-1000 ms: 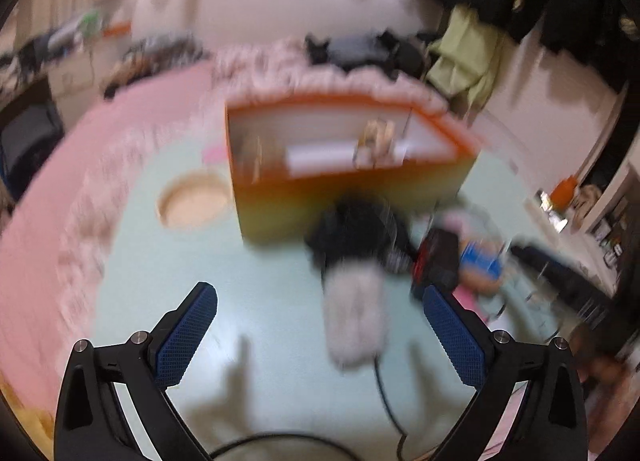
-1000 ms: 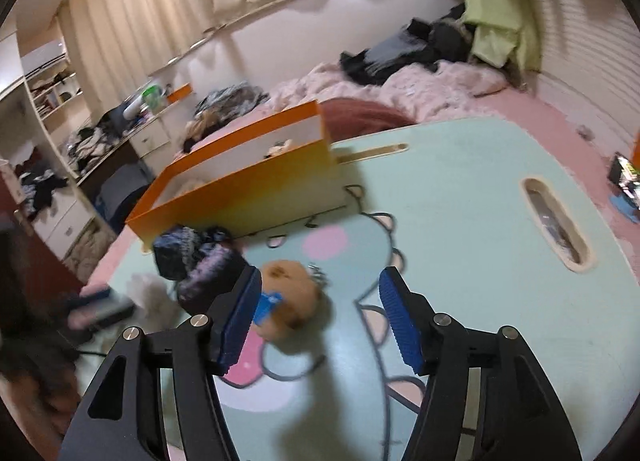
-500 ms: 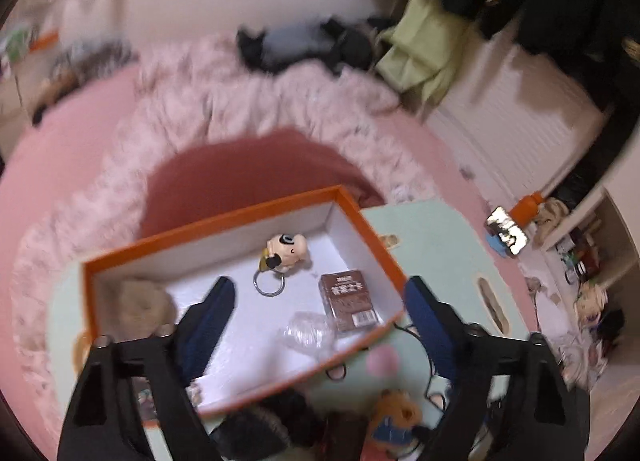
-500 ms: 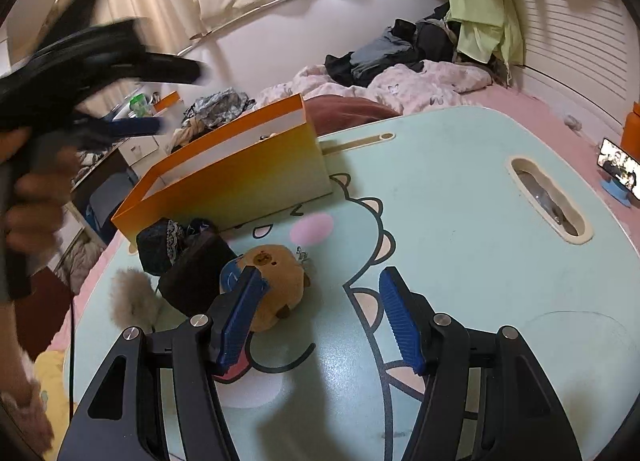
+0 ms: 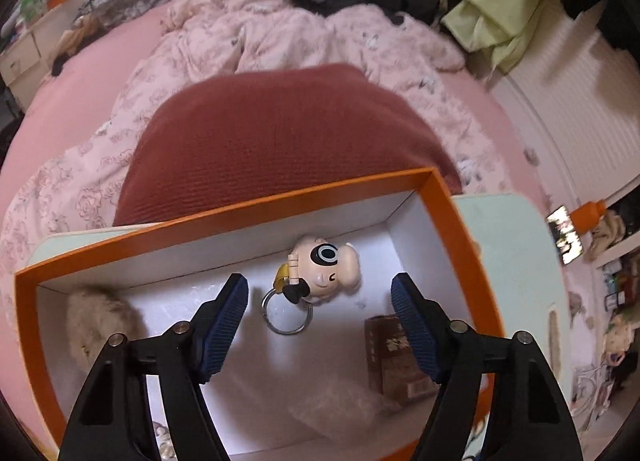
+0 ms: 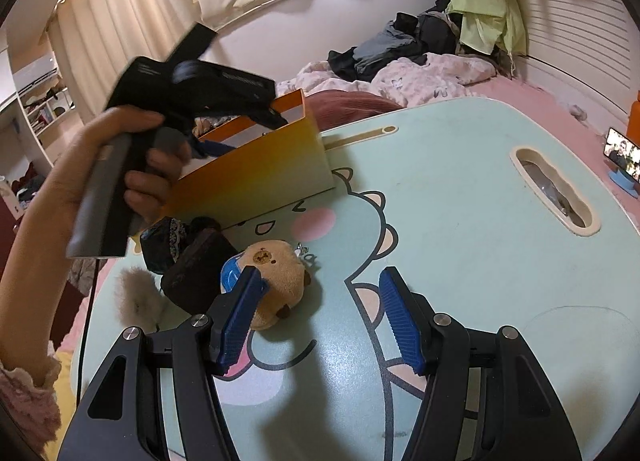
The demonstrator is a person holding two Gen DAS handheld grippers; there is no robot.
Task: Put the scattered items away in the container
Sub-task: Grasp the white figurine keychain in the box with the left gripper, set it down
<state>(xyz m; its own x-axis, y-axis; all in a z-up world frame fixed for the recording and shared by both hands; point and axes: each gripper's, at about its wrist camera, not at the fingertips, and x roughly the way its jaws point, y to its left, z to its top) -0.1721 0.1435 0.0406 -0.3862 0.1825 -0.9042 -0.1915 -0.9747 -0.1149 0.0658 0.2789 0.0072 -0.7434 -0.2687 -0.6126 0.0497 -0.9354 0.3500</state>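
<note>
Orange box [image 5: 448, 221] holds keychain figure [image 5: 326, 269], brown carton [image 5: 394, 357], fur ball [image 5: 100, 321] — crumpled plastic [image 5: 340, 405].

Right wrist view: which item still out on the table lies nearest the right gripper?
The brown plush toy, beside the right gripper's left finger; the dark pouches and grey pompom sit farther left.

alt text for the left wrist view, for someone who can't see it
The left gripper, its jaws closing with nothing between them, hangs over an orange box with a white inside. In the box lie a cartoon keychain figure, a brown carton, a tan fluffy thing and clear crumpled plastic. A dark red cushion lies behind.
</note>
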